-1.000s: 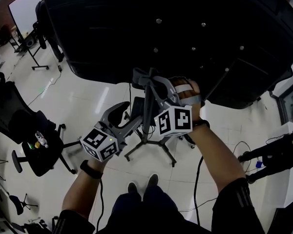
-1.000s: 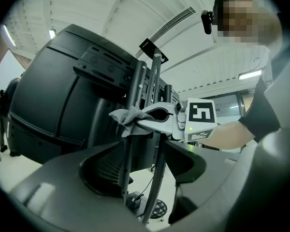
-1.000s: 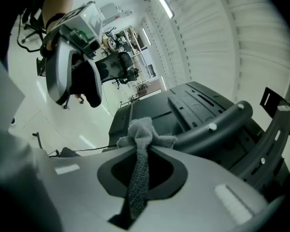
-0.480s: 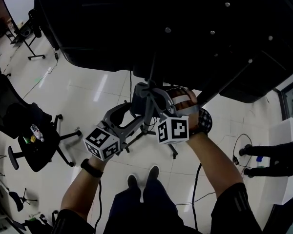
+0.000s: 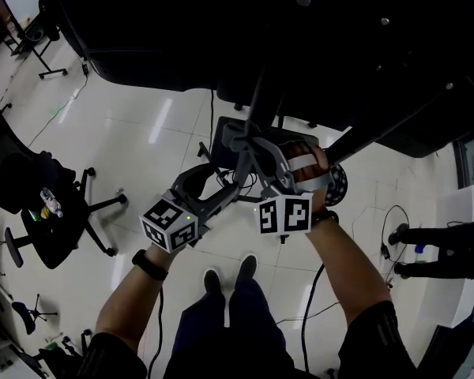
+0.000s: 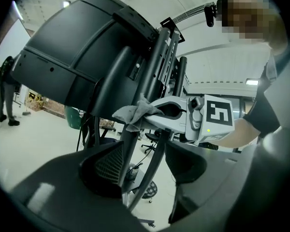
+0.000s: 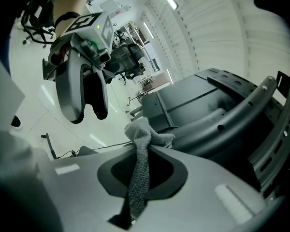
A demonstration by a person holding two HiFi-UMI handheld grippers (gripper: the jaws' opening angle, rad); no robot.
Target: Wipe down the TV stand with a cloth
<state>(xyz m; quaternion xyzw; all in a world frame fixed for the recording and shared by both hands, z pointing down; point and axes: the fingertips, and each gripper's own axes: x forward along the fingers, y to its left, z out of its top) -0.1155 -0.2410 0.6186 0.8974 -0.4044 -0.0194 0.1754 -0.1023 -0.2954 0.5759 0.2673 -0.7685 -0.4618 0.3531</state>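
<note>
Right claw (image 7: 144, 154) pinches cloth (image 7: 141, 132) against TV stand post (image 6: 153, 69); left claw (image 6: 144, 159) spread astride post. Risk: thin bite, cloth slips free.

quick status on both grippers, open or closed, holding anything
left gripper: open, gripping nothing; a stand pole shows in the gap.
right gripper: shut on the grey cloth.
</note>
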